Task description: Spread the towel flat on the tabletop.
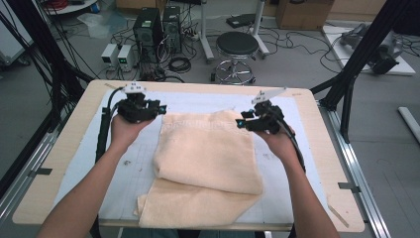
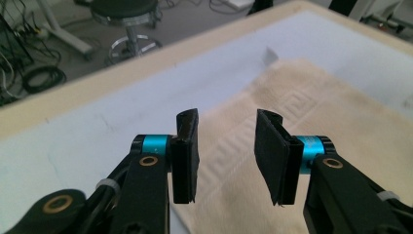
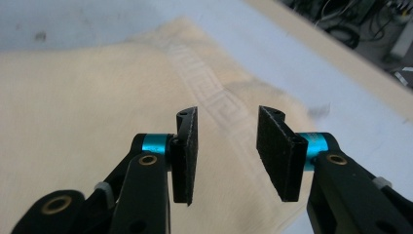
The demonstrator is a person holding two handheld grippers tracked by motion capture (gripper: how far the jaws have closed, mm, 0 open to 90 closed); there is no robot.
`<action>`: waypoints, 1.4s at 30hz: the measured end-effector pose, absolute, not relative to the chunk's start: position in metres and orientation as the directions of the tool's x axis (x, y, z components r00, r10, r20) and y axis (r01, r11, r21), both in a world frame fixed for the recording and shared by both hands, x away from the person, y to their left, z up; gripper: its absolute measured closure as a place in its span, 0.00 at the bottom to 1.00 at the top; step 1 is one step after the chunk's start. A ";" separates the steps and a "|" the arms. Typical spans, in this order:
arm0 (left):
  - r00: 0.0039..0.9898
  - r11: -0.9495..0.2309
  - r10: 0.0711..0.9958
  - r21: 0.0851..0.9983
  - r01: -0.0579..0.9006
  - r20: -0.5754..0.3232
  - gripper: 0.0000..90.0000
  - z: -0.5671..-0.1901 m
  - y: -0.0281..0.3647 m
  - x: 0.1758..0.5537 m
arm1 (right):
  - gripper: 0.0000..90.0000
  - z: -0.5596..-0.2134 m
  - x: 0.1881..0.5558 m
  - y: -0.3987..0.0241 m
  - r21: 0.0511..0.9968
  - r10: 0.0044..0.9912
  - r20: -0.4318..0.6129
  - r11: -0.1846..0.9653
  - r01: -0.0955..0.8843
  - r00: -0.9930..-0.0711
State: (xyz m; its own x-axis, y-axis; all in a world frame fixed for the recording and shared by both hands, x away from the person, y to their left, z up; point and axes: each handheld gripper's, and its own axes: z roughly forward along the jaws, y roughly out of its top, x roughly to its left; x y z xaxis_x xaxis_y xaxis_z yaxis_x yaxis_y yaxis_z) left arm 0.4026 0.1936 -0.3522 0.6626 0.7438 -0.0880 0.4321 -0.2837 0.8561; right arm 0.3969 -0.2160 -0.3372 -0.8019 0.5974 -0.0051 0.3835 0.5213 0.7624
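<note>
One cream towel [image 1: 208, 163], folded, lies mid-bench [image 1: 74, 129]; its woven border shows a key pattern, seemingly no lettering. Left tool [image 1: 159, 108] and right tool [image 1: 239, 123] hover at its far corners, jaws apart, empty.

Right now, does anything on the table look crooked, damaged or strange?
Only the towel looks uneven: its folded upper layer lies askew on the lower layer, which sticks out at the near left edge. A small tag juts from its far corner in the left gripper view. Nothing looks spilled or damaged on the table.
</note>
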 end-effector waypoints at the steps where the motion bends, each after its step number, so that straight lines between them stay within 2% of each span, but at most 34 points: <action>1: 0.673 -0.292 0.734 0.850 0.438 -0.095 0.67 -0.358 0.195 0.398 | 0.66 -0.345 0.391 -0.218 0.754 0.592 0.007 0.526 0.393 -0.806; 4: 0.699 -0.335 0.710 0.830 0.446 -0.090 0.65 -0.378 0.201 0.376 | 0.65 -0.363 0.372 -0.223 0.738 0.580 0.024 0.539 0.406 -0.814; 10: 0.752 -0.360 0.644 0.812 0.460 -0.140 0.62 -0.403 0.206 0.342 | 0.61 -0.388 0.343 -0.229 0.717 0.549 0.056 0.559 0.416 -0.834; 14: 0.804 -0.347 0.573 0.842 0.414 -0.159 0.60 -0.405 0.206 0.318 | 0.59 -0.396 0.323 -0.226 0.717 0.496 0.055 0.585 0.380 -0.867; 17: 0.831 -0.381 0.536 0.836 0.394 -0.148 0.58 -0.408 0.203 0.312 | 0.56 -0.403 0.316 -0.225 0.692 0.478 0.054 0.615 0.378 -0.877; 20: 0.826 -0.407 0.541 0.809 0.425 -0.161 0.56 -0.418 0.195 0.318 | 0.56 -0.418 0.317 -0.221 0.657 0.474 0.058 0.644 0.391 -0.879; 22: 0.826 -0.438 0.536 0.780 0.447 -0.172 0.62 -0.426 0.188 0.323 | 0.60 -0.428 0.319 -0.215 0.629 0.471 0.068 0.664 0.404 -0.880; 23: 0.825 -0.450 0.535 0.765 0.461 -0.183 0.68 -0.430 0.184 0.325 | 0.65 -0.430 0.321 -0.213 0.636 0.467 0.076 0.657 0.404 -0.881; 24: 0.828 -0.458 0.530 0.761 0.459 -0.180 0.76 -0.432 0.182 0.326 | 0.77 -0.430 0.323 -0.214 0.646 0.456 0.106 0.644 0.410 -0.884; 26: 0.822 -0.444 0.545 0.773 0.452 -0.168 0.89 -0.433 0.179 0.326 | 0.88 -0.430 0.324 -0.214 0.652 0.440 0.109 0.645 0.398 -0.891; 27: 0.814 -0.430 0.555 0.779 0.457 -0.172 0.93 -0.430 0.181 0.327 | 0.91 -0.428 0.324 -0.214 0.648 0.440 0.115 0.646 0.403 -0.891; 32: 0.771 -0.340 0.618 0.832 0.439 -0.154 0.95 -0.411 0.189 0.336 | 0.93 -0.408 0.332 -0.217 0.687 0.438 0.092 0.622 0.375 -0.894; 36: 0.717 -0.283 0.685 0.859 0.426 -0.130 0.95 -0.394 0.187 0.357 | 0.94 -0.388 0.351 -0.216 0.711 0.481 0.039 0.603 0.362 -0.876; 39: 0.653 -0.228 0.746 0.873 0.431 -0.128 0.92 -0.388 0.181 0.381 | 0.93 -0.374 0.372 -0.215 0.729 0.539 -0.011 0.581 0.362 -0.842; 41: 0.612 -0.198 0.777 0.864 0.462 -0.149 0.77 -0.386 0.181 0.393 | 0.89 -0.368 0.389 -0.217 0.739 0.615 -0.033 0.546 0.396 -0.788; 42: 0.611 -0.176 0.774 0.870 0.460 -0.167 0.76 -0.385 0.183 0.394 | 0.84 -0.366 0.395 -0.220 0.743 0.632 -0.017 0.526 0.413 -0.774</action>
